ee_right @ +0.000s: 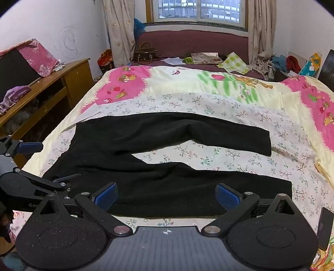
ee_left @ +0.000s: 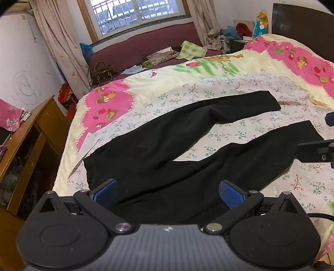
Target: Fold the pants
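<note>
both wrist views look steeply down from close above the bed (ee_left: 208, 68), facing the window (ee_right: 198, 10); both share the black pants (ee_right: 167, 166).

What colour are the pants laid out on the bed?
Plain black pants, no visible pattern; clearest in the right wrist view, spread on the floral sheet.

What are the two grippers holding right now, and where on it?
Nothing is held. The left gripper and the right gripper are both open above the black pants, which lie spread flat on the bed.
</note>
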A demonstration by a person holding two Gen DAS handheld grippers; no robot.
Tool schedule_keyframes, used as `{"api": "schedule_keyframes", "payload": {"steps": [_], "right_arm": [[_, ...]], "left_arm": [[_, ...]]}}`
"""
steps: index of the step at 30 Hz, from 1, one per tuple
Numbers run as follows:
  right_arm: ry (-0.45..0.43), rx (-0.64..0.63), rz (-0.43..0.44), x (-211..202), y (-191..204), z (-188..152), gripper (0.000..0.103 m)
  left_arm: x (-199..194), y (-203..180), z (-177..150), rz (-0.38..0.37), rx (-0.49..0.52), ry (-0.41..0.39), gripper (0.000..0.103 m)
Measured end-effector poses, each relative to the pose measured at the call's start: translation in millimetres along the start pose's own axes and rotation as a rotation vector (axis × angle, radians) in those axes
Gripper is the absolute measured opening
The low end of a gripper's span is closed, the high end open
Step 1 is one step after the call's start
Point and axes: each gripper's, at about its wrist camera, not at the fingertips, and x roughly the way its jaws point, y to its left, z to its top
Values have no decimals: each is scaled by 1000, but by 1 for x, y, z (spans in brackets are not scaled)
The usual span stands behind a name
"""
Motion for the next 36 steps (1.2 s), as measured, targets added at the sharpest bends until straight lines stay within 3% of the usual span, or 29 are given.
{"api": "schedule_keyframes", "payload": {"steps": [36], "right_arm": [[47,-31,21,9,10,-2,85]], "left_arm": [[-3,-5,-1,-51,18,2,103]]}}
